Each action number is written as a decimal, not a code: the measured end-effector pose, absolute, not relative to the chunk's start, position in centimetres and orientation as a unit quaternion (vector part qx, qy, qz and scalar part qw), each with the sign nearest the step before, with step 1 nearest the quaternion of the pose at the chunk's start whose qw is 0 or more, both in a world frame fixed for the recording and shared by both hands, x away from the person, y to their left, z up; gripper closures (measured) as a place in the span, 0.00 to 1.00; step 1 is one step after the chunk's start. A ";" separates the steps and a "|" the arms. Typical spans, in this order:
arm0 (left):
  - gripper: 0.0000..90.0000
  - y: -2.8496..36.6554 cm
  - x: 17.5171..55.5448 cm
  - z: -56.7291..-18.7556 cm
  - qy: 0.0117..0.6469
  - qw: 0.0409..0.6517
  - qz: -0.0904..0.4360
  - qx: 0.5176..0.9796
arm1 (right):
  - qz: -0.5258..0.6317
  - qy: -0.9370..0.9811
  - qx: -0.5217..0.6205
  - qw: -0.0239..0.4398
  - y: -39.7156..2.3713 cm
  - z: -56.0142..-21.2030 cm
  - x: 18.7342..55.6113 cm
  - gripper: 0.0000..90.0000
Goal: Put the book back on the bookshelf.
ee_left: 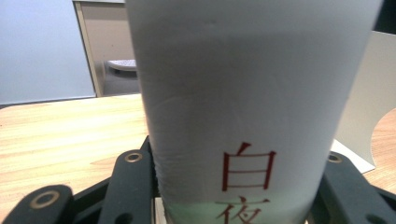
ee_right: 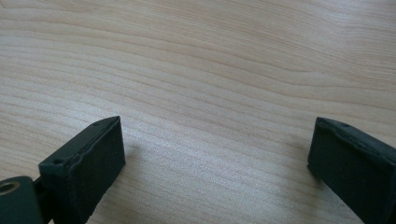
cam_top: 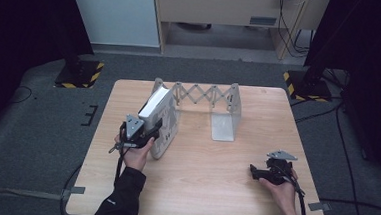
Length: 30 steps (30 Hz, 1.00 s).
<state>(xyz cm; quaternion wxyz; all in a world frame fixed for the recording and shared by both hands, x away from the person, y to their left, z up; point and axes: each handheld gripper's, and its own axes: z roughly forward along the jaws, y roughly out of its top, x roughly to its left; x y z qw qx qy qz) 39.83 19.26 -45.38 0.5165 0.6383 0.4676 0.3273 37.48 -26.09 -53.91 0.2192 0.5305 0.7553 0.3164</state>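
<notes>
A white book (cam_top: pixel 162 118) with red characters on its spine (ee_left: pixel 243 116) stands tilted at the left end of an expandable metal bookend rack (cam_top: pixel 226 109). My left gripper (cam_top: pixel 153 127) is shut on the book's spine, one black jaw on each side, seen close up in the left gripper view. My right gripper (cam_top: pixel 255 172) rests low over the wooden table (cam_top: pixel 198 188) at the front right. It is open with nothing between its fingers (ee_right: pixel 91 161), and bare wood (ee_right: pixel 210 93) lies under them.
The rack's scissor lattice (cam_top: pixel 202 94) runs along the table's back, with a free slot between the book and the right end plate. Black stands with yellow-striped bases (cam_top: pixel 79 73) sit on the floor beyond the table's far corners. Cables trail at the right.
</notes>
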 end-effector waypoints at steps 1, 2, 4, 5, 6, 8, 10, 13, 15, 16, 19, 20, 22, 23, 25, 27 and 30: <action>0.57 19.3 39.9 -45.4 0.468 0.516 0.327 0.638 | 0.316 0.755 0.531 0.219 -26.1 -53.9 37.5 0.05; 0.57 19.2 40.0 -45.4 0.468 0.518 0.328 0.637 | 0.316 0.755 0.531 0.219 -26.1 -53.9 37.5 0.05; 0.57 19.3 40.1 -45.5 0.470 0.519 0.325 0.636 | 0.317 0.755 0.531 0.219 -26.1 -53.9 37.5 0.05; 0.57 19.2 40.1 -45.5 0.472 0.518 0.324 0.636 | 0.317 0.755 0.531 0.219 -26.1 -53.9 37.5 0.05; 0.57 19.2 40.1 -45.5 0.473 0.518 0.323 0.635 | 0.316 0.755 0.531 0.219 -26.1 -53.9 37.5 0.05; 0.57 19.2 40.2 -45.6 0.471 0.515 0.321 0.640 | 0.317 0.755 0.531 0.219 -26.1 -53.9 37.5 0.05; 0.57 19.0 40.2 -45.8 0.467 0.516 0.322 0.642 | 0.317 0.755 0.531 0.219 -26.1 -53.9 37.5 0.05; 0.56 18.6 40.3 -45.8 0.467 0.514 0.324 0.642 | 0.316 0.755 0.531 0.219 -26.1 -53.9 37.5 0.05; 0.56 18.5 40.4 -45.8 0.467 0.514 0.325 0.642 | 0.317 0.755 0.531 0.219 -26.1 -53.9 37.5 0.05; 0.56 18.4 40.4 -45.8 0.468 0.515 0.325 0.640 | 0.317 0.755 0.531 0.219 -26.1 -53.9 37.5 0.05; 0.57 18.4 40.5 -45.9 0.466 0.516 0.326 0.641 | 0.316 0.755 0.531 0.219 -26.1 -53.9 37.5 0.05; 0.57 18.3 40.5 -45.9 0.467 0.516 0.326 0.640 | 0.317 0.755 0.531 0.219 -26.1 -53.9 37.5 0.05; 0.57 18.1 40.6 -45.9 0.468 0.515 0.331 0.637 | 0.317 0.754 0.532 0.219 -26.0 -53.9 37.5 0.05; 0.57 18.0 40.7 -46.0 0.467 0.516 0.334 0.635 | 0.317 0.754 0.532 0.219 -26.0 -53.9 37.5 0.05; 0.57 17.8 40.8 -46.0 0.468 0.515 0.339 0.633 | 0.317 0.754 0.532 0.219 -26.0 -53.9 37.5 0.05; 0.57 17.5 40.9 -46.1 0.473 0.514 0.342 0.628 | 0.317 0.754 0.533 0.219 -26.0 -53.9 37.5 0.05; 0.57 17.2 41.3 -46.0 0.478 0.510 0.345 0.626 | 0.317 0.754 0.532 0.219 -26.0 -53.9 37.5 0.05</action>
